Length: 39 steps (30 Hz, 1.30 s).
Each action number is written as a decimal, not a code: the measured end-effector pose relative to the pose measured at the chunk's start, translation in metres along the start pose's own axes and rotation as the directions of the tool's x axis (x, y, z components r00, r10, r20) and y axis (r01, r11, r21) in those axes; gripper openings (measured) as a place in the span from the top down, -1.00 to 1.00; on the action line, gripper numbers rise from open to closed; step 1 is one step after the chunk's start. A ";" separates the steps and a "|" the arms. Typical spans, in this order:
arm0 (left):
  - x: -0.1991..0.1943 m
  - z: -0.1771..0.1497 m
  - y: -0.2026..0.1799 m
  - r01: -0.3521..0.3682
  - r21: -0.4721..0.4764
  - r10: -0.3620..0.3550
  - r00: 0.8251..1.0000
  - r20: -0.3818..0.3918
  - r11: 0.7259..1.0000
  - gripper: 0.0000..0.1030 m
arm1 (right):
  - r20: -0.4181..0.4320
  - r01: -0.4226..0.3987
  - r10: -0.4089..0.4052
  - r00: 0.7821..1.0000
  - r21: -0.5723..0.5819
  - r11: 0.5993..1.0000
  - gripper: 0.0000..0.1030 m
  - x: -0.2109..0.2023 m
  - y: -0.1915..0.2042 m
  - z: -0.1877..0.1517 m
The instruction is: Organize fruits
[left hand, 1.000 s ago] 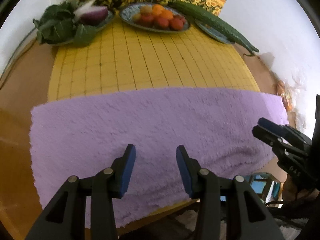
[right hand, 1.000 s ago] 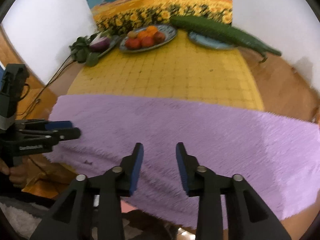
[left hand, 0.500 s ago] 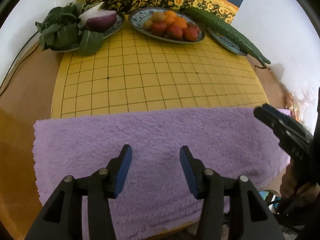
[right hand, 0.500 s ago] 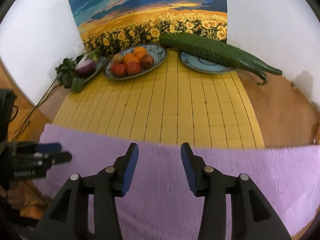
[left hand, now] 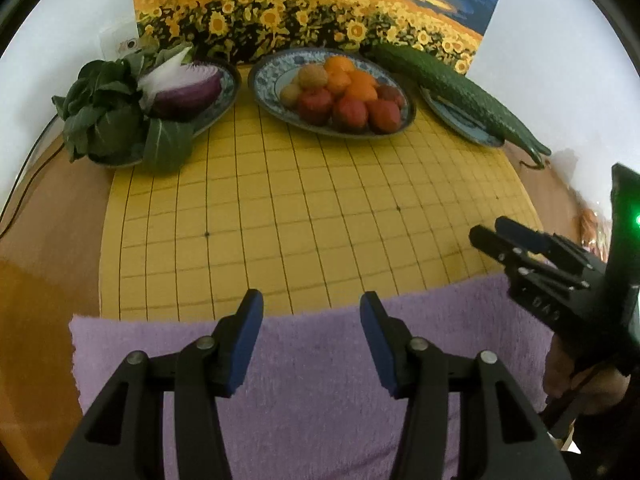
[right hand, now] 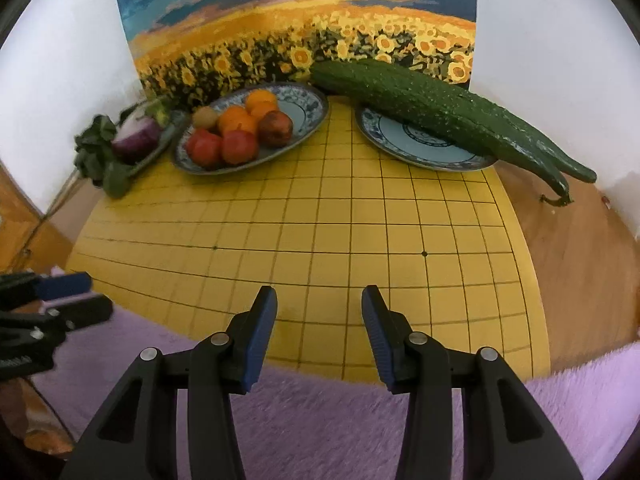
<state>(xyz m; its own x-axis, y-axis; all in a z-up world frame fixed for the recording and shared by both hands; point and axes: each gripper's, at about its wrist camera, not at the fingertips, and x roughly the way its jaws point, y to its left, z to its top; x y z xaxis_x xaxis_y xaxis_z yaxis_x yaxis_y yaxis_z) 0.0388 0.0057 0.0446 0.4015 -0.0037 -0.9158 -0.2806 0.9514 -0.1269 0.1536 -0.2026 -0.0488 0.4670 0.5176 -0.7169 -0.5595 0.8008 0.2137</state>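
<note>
A blue-patterned oval plate (left hand: 272,76) (right hand: 308,114) at the back of the yellow grid board (left hand: 304,208) (right hand: 328,232) holds several fruits: oranges (left hand: 360,84) (right hand: 236,118), red fruits (left hand: 350,112) (right hand: 239,146) and a small brown one (left hand: 312,76) (right hand: 205,117). My left gripper (left hand: 311,340) is open and empty over the purple towel (left hand: 320,392). My right gripper (right hand: 318,338) is open and empty at the board's near edge; it also shows in the left wrist view (left hand: 496,236).
Two long cucumbers (right hand: 440,108) (left hand: 452,88) lie across a round blue plate (right hand: 404,140). At the back left a plate carries a halved red onion (left hand: 188,88) (right hand: 136,138) and leafy greens (left hand: 108,120). A sunflower painting (right hand: 300,20) leans on the white wall.
Both grippers have moved forward over the towel toward the board and plates, which now look larger and nearer. Both stay open and empty.
</note>
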 end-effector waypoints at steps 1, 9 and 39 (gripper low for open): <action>0.001 0.003 0.001 -0.003 0.001 0.003 1.000 0.001 1.000 -0.03 | -0.009 -0.003 0.003 1.000 0.001 1.000 0.12 0.004 -0.001 0.001; 0.016 0.023 0.003 -0.008 -0.010 0.008 1.000 -0.007 1.000 -0.03 | 0.012 0.067 -0.066 0.998 -0.088 0.994 0.07 0.011 0.009 0.002; 0.052 0.064 -0.010 -0.121 0.067 0.122 0.993 0.001 0.990 -0.51 | -0.026 0.058 -0.062 0.998 -0.144 0.988 -0.44 0.046 0.005 0.043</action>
<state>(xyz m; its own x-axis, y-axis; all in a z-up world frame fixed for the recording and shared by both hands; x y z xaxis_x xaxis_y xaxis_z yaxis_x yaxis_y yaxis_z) 0.1177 0.0160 0.0228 0.3650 0.1123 -0.9242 -0.2682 0.9633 0.0112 0.2017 -0.1613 -0.0516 0.4829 0.4586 -0.7460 -0.6243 0.7777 0.0740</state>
